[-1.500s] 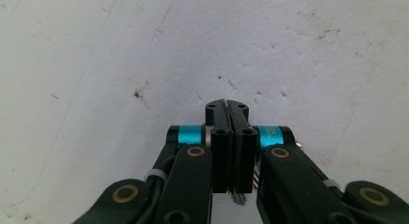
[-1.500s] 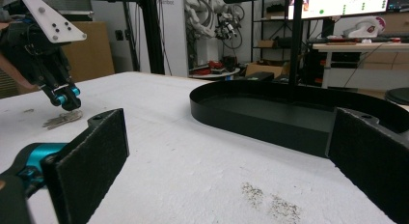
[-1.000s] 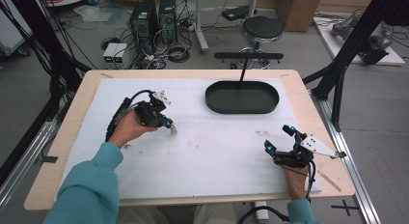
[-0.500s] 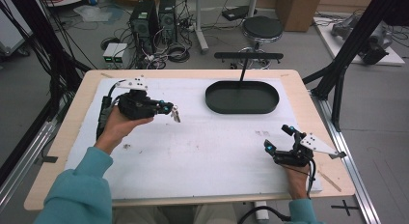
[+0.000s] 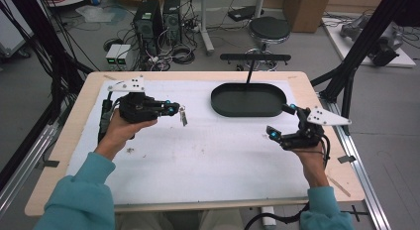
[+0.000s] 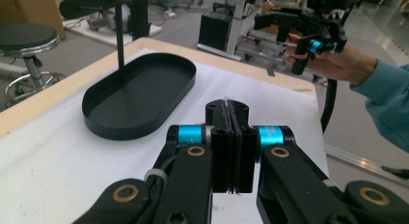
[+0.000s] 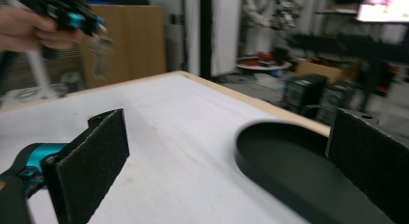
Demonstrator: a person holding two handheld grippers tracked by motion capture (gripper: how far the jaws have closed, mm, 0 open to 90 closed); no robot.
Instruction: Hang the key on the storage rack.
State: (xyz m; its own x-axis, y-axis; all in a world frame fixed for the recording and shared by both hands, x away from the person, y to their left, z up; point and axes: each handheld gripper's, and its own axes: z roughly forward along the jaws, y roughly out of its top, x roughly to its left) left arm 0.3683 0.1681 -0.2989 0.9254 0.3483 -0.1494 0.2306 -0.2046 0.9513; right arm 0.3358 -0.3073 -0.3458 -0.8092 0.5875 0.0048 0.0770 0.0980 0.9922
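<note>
My left gripper [image 5: 174,110] is held above the left half of the white mat [image 5: 208,160], pointing right. It is shut on a small grey metal item [image 5: 183,116] that dangles from the tips. In the left gripper view the jaws [image 6: 226,108] are pressed together with a thin edge showing between them. The right gripper view shows the dangling item [image 7: 100,52] under the left hand. My right gripper [image 5: 281,121] hovers just right of the black oval tray [image 5: 218,103], open and with nothing in it. Its two pads [image 7: 91,161] stand wide apart, with the tray [image 7: 289,161] ahead of them.
A black T-shaped stand [image 5: 250,66] rises behind the tray at the far table edge. The tray [image 6: 140,96] has nothing in it. The wooden table's rim [image 5: 79,121] frames the mat. Computers, cables and a stool [image 5: 269,29] sit on the floor beyond.
My left gripper lifted off the mat with the small item hanging from it, then held still. My right gripper rose from the front right of the mat and moved toward the tray.
</note>
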